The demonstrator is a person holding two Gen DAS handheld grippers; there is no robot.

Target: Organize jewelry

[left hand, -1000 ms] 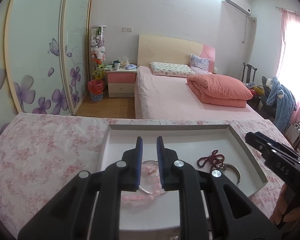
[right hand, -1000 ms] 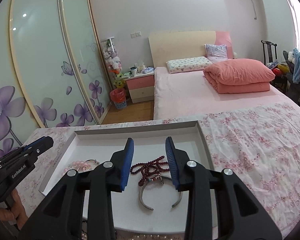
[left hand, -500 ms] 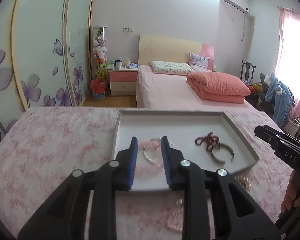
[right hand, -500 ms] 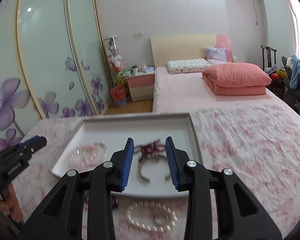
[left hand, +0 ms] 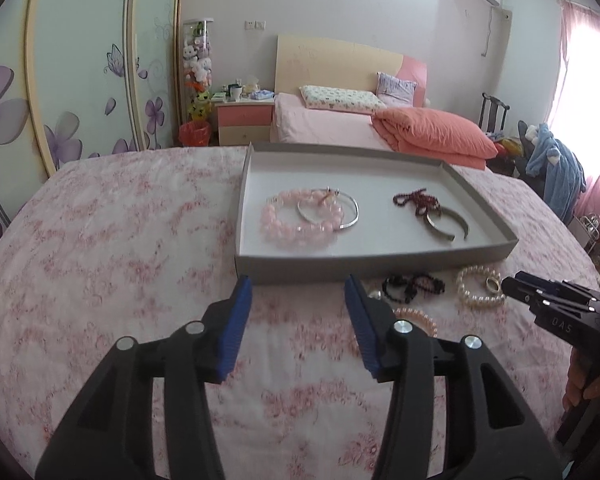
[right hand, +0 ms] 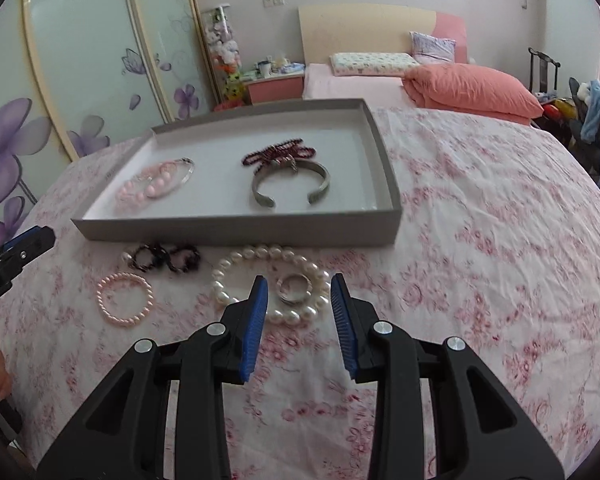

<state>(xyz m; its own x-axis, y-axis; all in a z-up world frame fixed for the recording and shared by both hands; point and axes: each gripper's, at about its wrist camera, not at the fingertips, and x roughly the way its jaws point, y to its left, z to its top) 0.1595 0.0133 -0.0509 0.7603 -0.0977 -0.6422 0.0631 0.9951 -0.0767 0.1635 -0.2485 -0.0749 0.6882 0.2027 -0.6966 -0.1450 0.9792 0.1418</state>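
Jewelry is split between the grey tray (right hand: 236, 228) and the flowered cloth on the table (right hand: 480, 240). Inside the tray lie a pink bead bracelet (right hand: 140, 194) with a thin silver bangle (left hand: 342, 210) resting on it, and a dark red bead strand (right hand: 278, 154) touching an open metal cuff (right hand: 290, 184). Still outside, just in front of the tray's near wall, are a black bead piece (right hand: 164, 258), a pink twisted bracelet (right hand: 125, 299), and a white pearl bracelet (right hand: 270, 282) with a small ring (right hand: 294, 288) lying inside its loop.

Step in hand looks like fetching the next loose piece. The right tool (right hand: 299, 300) hovers spread and empty, with the ring and the pearls' near side showing between its tips. The left tool (left hand: 298, 292) is opening with nothing between its jaws, aimed at bare cloth before the tray.

Next the right tool likely needs to drop lower and straddle one piece cleanly; ring and pearls are so close that closing could catch both
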